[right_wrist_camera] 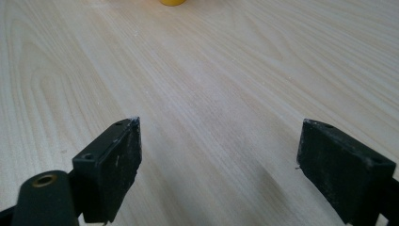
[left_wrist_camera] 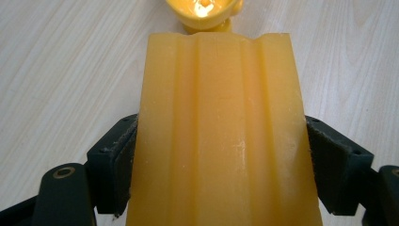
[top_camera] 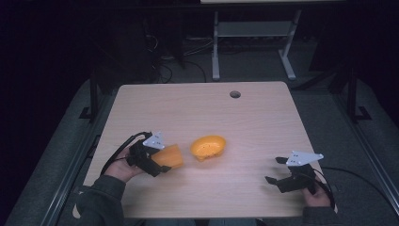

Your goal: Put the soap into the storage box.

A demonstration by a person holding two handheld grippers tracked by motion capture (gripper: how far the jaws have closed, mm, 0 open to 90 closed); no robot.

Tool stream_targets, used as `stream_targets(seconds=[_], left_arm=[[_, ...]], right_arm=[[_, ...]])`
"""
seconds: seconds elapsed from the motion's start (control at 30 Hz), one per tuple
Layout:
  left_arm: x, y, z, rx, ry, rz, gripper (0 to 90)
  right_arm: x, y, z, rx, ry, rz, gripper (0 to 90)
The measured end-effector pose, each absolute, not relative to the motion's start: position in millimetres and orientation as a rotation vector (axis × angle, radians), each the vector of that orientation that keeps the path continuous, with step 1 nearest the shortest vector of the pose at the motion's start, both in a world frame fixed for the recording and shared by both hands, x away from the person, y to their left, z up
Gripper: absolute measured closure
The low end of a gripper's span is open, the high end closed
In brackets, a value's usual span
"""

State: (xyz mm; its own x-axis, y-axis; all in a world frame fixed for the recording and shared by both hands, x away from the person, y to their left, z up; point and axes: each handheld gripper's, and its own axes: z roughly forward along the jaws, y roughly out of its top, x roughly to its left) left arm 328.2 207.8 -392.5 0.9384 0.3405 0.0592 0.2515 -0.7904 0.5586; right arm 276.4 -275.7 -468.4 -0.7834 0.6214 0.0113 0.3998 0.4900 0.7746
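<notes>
My left gripper (top_camera: 159, 165) is shut on an orange ridged slab (top_camera: 170, 157) at the table's left front; in the left gripper view both black pads press the sides of the slab (left_wrist_camera: 219, 136). Just right of it sits a small orange bowl (top_camera: 208, 146), whose rim also peeks in at the top as the bowl (left_wrist_camera: 204, 12). My right gripper (top_camera: 274, 170) rests near the front right edge, jaws wide apart with bare wood between them (right_wrist_camera: 219, 155). A sliver of the bowl (right_wrist_camera: 173, 2) shows far ahead of it.
The light wooden table (top_camera: 254, 122) has a round cable hole (top_camera: 235, 94) near its far edge. Beyond it stand a grey desk frame (top_camera: 254, 42) and dark floor. Cables trail from both grippers off the front corners.
</notes>
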Motion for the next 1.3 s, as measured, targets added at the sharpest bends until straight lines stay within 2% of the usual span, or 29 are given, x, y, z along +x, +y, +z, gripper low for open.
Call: stream_targets(seconds=[0.67,1.3], left_arm=[[345.2,181.5,-370.5,2.532,0.356,0.226,20.7],[359.3,156.0,-365.4,2.528,0.308,0.215,20.7]], right_arm=[[276.3,-276.4,-466.9,0.852,2.462,1.19,13.7],[276.0,-276.8,-466.4,0.85,2.457,1.204,13.7]])
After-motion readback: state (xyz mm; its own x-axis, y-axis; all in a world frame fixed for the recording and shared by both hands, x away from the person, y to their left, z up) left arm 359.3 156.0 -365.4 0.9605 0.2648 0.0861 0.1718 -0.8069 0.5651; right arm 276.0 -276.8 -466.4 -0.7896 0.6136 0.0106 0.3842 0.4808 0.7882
